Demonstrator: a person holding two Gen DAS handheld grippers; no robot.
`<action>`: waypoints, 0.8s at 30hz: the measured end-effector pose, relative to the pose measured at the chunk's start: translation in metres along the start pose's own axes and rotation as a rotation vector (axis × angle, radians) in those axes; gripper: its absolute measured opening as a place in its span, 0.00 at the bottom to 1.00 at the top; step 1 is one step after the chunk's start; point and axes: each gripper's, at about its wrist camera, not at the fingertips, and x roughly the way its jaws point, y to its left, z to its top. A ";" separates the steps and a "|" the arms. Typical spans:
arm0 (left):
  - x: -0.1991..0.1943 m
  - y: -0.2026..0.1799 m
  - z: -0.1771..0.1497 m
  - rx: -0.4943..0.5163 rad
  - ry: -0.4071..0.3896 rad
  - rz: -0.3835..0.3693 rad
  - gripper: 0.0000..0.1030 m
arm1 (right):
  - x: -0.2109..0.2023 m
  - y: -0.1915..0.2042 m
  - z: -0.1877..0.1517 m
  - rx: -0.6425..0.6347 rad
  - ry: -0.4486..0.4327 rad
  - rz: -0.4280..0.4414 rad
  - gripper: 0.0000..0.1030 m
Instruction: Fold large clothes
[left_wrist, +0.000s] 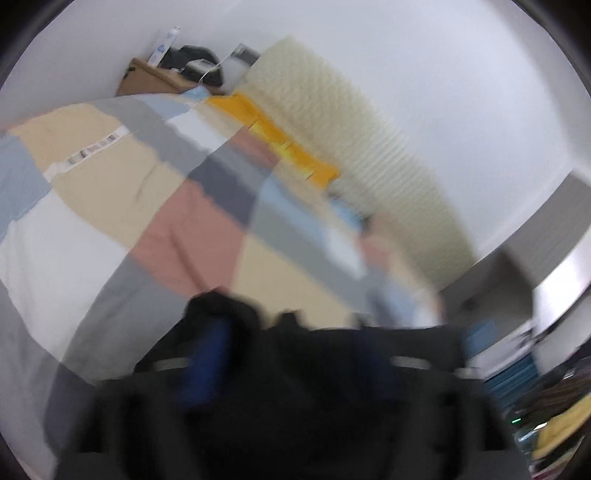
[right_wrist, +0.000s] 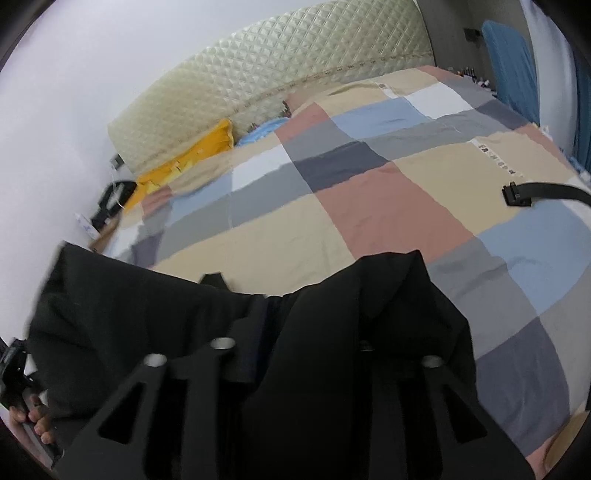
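A large black garment (right_wrist: 122, 317) hangs in the air above a bed with a patchwork cover (right_wrist: 369, 206). My right gripper (right_wrist: 314, 321) is shut on the black garment, which bunches over its fingers. The cloth stretches left to the person's hand and the left gripper at the frame edge (right_wrist: 14, 369). In the blurred left wrist view my left gripper (left_wrist: 291, 332) is shut on the same black garment (left_wrist: 295, 387), with a blue finger (left_wrist: 207, 362) showing through the cloth.
A quilted cream headboard (right_wrist: 266, 85) stands behind the bed. A yellow cloth (right_wrist: 192, 155) lies by it. A black strap with a buckle (right_wrist: 517, 194) lies on the cover at the right. A wooden bedside table with dark items (left_wrist: 173, 74) stands beside the bed.
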 end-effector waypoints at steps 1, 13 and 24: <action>-0.017 -0.009 0.002 0.025 -0.050 -0.018 0.93 | -0.009 -0.001 0.000 0.010 -0.012 0.028 0.66; -0.047 -0.107 -0.050 0.462 -0.086 0.056 0.93 | -0.118 0.034 -0.020 -0.117 -0.337 0.023 0.86; 0.069 -0.130 -0.090 0.616 0.149 0.213 0.93 | -0.004 0.096 -0.048 -0.311 -0.041 0.085 0.85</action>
